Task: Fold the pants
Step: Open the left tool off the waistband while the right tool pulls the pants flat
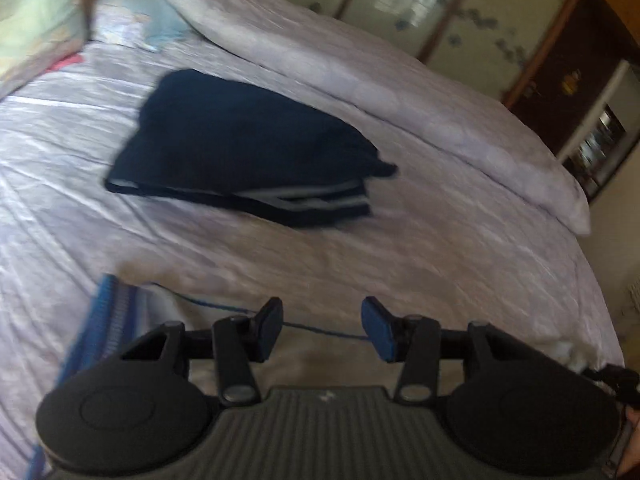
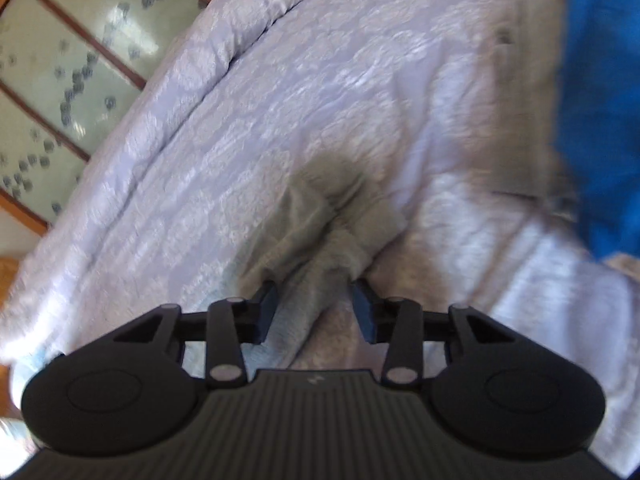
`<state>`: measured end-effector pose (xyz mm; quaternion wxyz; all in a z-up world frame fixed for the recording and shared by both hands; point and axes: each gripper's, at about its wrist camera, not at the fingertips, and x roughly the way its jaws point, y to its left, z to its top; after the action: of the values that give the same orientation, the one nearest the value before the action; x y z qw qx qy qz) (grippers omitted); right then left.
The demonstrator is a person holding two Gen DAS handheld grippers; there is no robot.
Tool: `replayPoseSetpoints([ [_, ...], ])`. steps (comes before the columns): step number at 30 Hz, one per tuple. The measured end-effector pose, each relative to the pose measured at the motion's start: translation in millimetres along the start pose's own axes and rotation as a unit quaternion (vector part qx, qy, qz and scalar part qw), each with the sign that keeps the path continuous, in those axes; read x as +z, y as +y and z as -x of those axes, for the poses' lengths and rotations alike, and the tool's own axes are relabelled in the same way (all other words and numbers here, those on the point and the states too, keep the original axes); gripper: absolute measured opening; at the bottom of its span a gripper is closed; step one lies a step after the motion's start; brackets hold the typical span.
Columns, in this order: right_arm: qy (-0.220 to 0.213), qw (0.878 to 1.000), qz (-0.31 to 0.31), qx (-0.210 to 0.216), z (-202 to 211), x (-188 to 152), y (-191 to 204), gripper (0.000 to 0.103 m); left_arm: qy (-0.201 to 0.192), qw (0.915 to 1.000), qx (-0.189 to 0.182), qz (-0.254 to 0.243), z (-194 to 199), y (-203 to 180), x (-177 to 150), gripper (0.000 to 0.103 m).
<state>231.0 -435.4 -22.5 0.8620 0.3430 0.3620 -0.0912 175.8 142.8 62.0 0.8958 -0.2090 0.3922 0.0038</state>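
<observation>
The dark navy pants (image 1: 244, 148) are seen in the left wrist view lying folded into a compact bundle on the bed (image 1: 400, 256), roughly mid-mattress. Grey-white side stripes are stacked along the bundle's near edge, and a small flap of fabric sticks out at its right corner. The bundle's far edge lies just beside the rolled lavender duvet (image 1: 400, 92), which runs diagonally along the far side of the bed. Bare, wrinkled sheet is left between the pants and the left tool (image 1: 322, 326), which is held well apart from them with its blue-padded jaws spread and nothing between them. A blue striped cloth (image 1: 108, 312) is seen at the near left edge, and a thin blue thread runs across the sheet behind the jaws. Pillows (image 1: 132, 20) are piled at the head of the bed, beyond the pants to the left.

In the right wrist view, the pants are not shown. The right tool (image 2: 316, 310) is held over a bunched grey garment (image 2: 332, 216) lying on the sheet, its jaws parted on either side of the cloth's near end; whether the pads touch it cannot be told through the blur. A bright blue fabric (image 2: 600, 100) fills the right edge. Sliding wardrobe doors (image 2: 68, 68) stand beyond the bed's far edge.
</observation>
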Motion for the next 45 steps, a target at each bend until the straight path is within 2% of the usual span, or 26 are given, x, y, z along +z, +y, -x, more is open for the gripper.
replayPoseSetpoints([
  [1, -0.002, 1.0, 0.02, -0.022, 0, 0, 3, 0.007, 0.019, 0.9996, -0.008, -0.017, -22, -14, -7, 0.044],
  [5, -0.031, 0.998, 0.048, -0.033, 22, -4, 4, 0.007, 0.079, 0.9952, 0.013, -0.057, -86, -41, -30, 0.037],
  [8, -0.057, 0.996, 0.066, -0.033, 47, -4, -5, 0.007, 0.053, 0.9926, 0.047, -0.098, -103, -43, -33, 0.034],
  [10, -0.057, 0.995, 0.073, -0.046, 49, -6, -15, 0.007, 0.054, 0.9912, 0.056, -0.108, -106, -45, -34, 0.034],
  [13, -0.031, 0.994, 0.078, -0.066, 30, -14, -31, 0.006, 0.054, 0.987, 0.068, -0.135, -109, -50, -38, 0.035],
  [17, -0.045, 0.99, 0.104, -0.079, 29, -18, -24, 0.007, 0.06, 0.985, 0.073, -0.144, -110, -56, -31, 0.035],
  [18, -0.041, 0.991, 0.101, -0.074, 30, -16, -26, 0.009, 0.062, 0.9846, 0.073, -0.147, -109, -56, -30, 0.035],
  [19, -0.034, 0.993, 0.09, -0.065, 34, -13, -30, 0.02, 0.066, 0.9843, 0.07, -0.148, -106, -57, -30, 0.038],
  [21, -0.03, 0.996, 0.058, -0.054, 50, -9, -34, 0.034, 0.069, 0.9853, 0.071, -0.139, -97, -56, -30, 0.053],
  [25, -0.053, 0.994, 0.08, -0.059, 89, -14, -27, 0.036, 0.034, 0.9898, 0.062, -0.124, -63, -50, -34, 0.054],
  [28, -0.051, 0.992, 0.115, -0.019, 96, -20, -4, 0.035, 0.032, 0.9942, 0.023, -0.1, -48, -51, -38, 0.053],
  [30, -0.035, 0.99, 0.138, 0.023, 86, -27, 24, 0.034, 0.043, 0.994, -0.009, -0.1, -46, -60, -48, 0.053],
  [33, 0.025, 0.982, 0.167, 0.083, 54, -54, 70, 0.033, 0.057, 0.9888, -0.047, -0.13, -49, -82, -68, 0.052],
  [35, 0.072, 0.971, 0.194, 0.121, 32, -82, 100, 0.033, 0.075, 0.9842, -0.062, -0.148, -56, -92, -83, 0.052],
  [36, 0.093, 0.964, 0.209, 0.133, 22, -94, 110, 0.033, 0.087, 0.9826, -0.057, -0.154, -61, -93, -89, 0.051],
  [37, 0.103, 0.96, 0.225, 0.131, 14, -103, 114, 0.031, 0.099, 0.9815, -0.048, -0.157, -66, -92, -96, 0.051],
  [38, 0.099, 0.958, 0.243, 0.117, 9, -107, 113, 0.031, 0.088, 0.9806, -0.049, -0.168, -64, -90, -101, 0.05],
  [39, 0.079, 0.957, 0.266, 0.086, 6, -105, 107, 0.031, 0.084, 0.9787, -0.049, -0.181, -61, -89, -105, 0.05],
  [40, 0.047, 0.957, 0.282, 0.039, 3, -97, 94, 0.01, 0.084, 0.9778, -0.049, -0.186, -59, -87, -108, 0.05],
  [41, 0.022, 0.964, 0.265, 0.013, 0, -81, 71, 0.0, 0.085, 0.9774, -0.049, -0.187, -57, -85, -109, 0.05],
  [43, 0.037, 0.99, 0.129, 0.036, -2, -37, 17, 0.0, 0.083, 0.9763, -0.051, -0.194, -55, -84, -111, 0.05],
  [44, 0.035, 0.994, 0.098, 0.028, 1, -25, 6, 0.0, 0.081, 0.976, -0.05, -0.196, -55, -84, -112, 0.05],
  [45, 0.018, 0.994, 0.11, 0.0, 5, -20, 7, 0.0, 0.08, 0.9758, -0.047, -0.198, -55, -85, -113, 0.05],
])
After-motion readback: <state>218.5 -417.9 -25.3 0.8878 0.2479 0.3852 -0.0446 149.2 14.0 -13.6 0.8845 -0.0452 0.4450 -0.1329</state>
